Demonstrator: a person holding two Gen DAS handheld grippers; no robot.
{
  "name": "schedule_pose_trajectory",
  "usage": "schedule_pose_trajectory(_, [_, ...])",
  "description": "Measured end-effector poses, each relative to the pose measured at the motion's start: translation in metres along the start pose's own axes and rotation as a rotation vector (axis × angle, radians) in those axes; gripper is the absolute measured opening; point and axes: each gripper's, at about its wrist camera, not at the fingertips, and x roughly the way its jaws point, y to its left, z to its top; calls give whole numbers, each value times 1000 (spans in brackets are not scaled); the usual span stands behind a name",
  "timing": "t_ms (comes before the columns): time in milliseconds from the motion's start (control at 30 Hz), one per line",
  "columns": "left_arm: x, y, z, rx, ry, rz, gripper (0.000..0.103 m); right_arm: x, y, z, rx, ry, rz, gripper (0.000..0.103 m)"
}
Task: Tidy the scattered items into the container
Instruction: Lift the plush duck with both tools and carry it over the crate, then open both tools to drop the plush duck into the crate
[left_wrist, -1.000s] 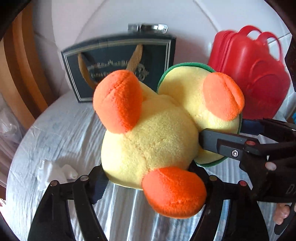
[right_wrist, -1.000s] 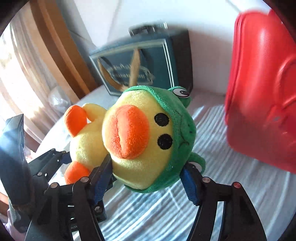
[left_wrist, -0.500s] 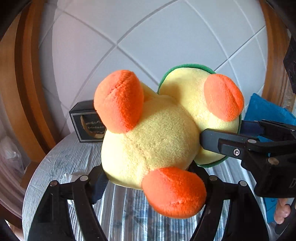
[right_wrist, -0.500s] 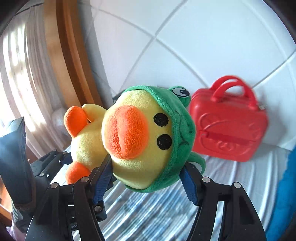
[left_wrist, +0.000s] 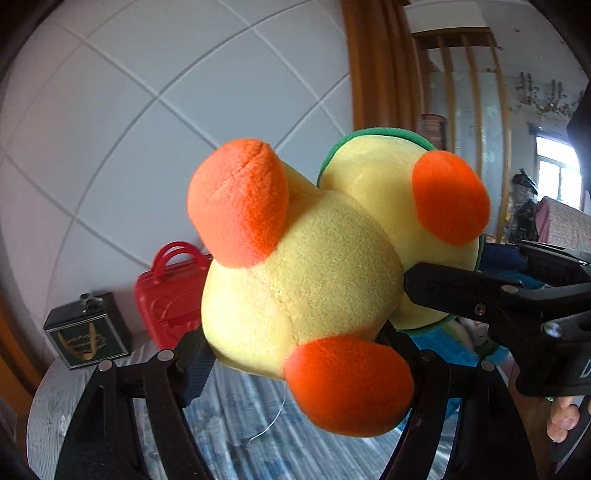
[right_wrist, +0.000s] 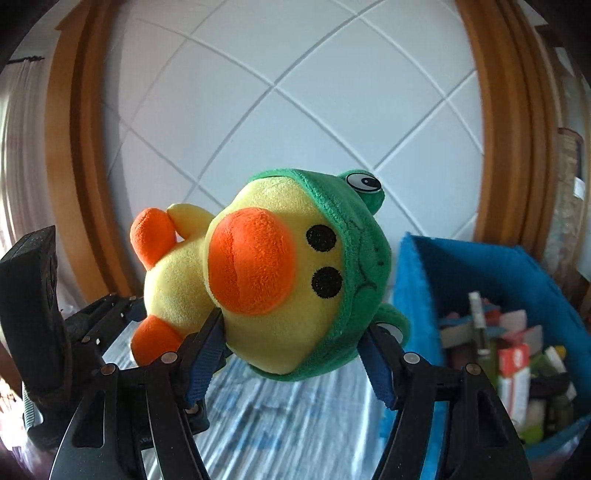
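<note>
A yellow plush duck (left_wrist: 303, 280) with orange feet and a green frog hood hangs in the air above the table, held by both grippers. My left gripper (left_wrist: 295, 350) is shut on its round body, feet toward the camera. My right gripper (right_wrist: 295, 350) is shut on its head (right_wrist: 280, 280), one pad under the beak and the other on the green hood. The right gripper's fingers (left_wrist: 461, 291) reach in from the right in the left wrist view. A blue fabric container (right_wrist: 480, 266) stands at the lower right of the right wrist view, with several boxes and bottles inside.
A red carry case (left_wrist: 166, 295) and a dark gift bag (left_wrist: 85, 332) stand at the back left of the round table (left_wrist: 240, 424), which has a striped cloth. A white tiled wall and wooden frames (right_wrist: 517, 147) lie behind.
Both grippers have risen and swung right with the duck still held. The gift bag and red case slid away to the left, and the blue container came into the right wrist view.
</note>
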Motion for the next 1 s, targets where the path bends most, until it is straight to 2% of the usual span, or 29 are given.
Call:
schedule_pose_trajectory(133, [17, -86, 12, 37, 7, -74, 78, -51, -81, -12, 51, -10, -82, 69])
schedule_pose_trajectory(267, [47, -175, 17, 43, 40, -106, 79, -84, -161, -29, 70, 8, -129, 69])
schedule_pose_trajectory(367, [76, -236, 17, 53, 88, -97, 80, -99, -226, -43, 99, 38, -130, 69])
schedule_pose_trajectory(467, [108, -274, 8, 59, 161, -70, 85, -98, -288, -61, 158, 86, -114, 69])
schedule_pose_trajectory(533, [123, -302, 4, 66, 203, -41, 87, -97, -315, -69, 178, 112, -124, 68])
schedule_pose_trajectory(633, [142, -327, 0, 85, 247, 15, 92, -91, -344, -89, 211, 153, -147, 61])
schedule_pose_trajectory(767, [152, -339, -1, 56, 298, 17, 92, -80, -372, -105, 248, 213, -133, 61])
schedule_pose_trajectory(833, [145, -353, -1, 63, 294, 43, 92, -73, -375, -107, 237, 234, -130, 61])
schedule_pose_trajectory(1000, [116, -345, 8, 76, 249, 78, 93, -69, -379, -105, 259, 253, -107, 61])
